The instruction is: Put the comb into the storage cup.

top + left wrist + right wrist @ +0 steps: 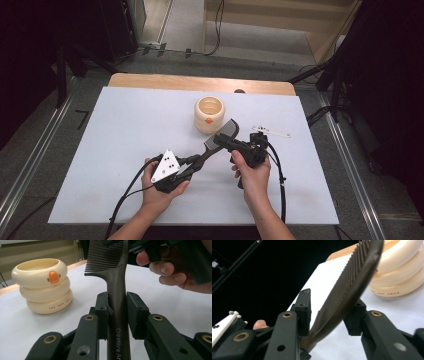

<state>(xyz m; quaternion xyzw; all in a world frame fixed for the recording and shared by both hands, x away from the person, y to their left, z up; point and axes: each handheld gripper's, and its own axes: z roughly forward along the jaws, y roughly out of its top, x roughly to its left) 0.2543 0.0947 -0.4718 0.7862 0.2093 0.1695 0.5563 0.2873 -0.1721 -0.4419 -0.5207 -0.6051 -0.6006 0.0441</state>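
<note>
A dark, matte plastic comb (216, 142) with fine straight teeth hangs just above the table's white sheet (120, 130). The left gripper (186, 162) clamps its handle; the right gripper (224, 142) straddles the toothed end—grip unclear. At its twelve o'clock, near—a glossy cream ringed cup (209, 114).

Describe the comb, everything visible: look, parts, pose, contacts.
The comb is dark brown-black, matte, plastic-looking, with a long handle and a row of fine teeth along one side of its head. White print on the handle starts "Creative Ar". It is held off the white table, running diagonally toward the cream ringed cup. The left gripper clamps the handle between its pads. The right gripper has its jaws around the toothed head; whether both pads press is unclear.
</note>
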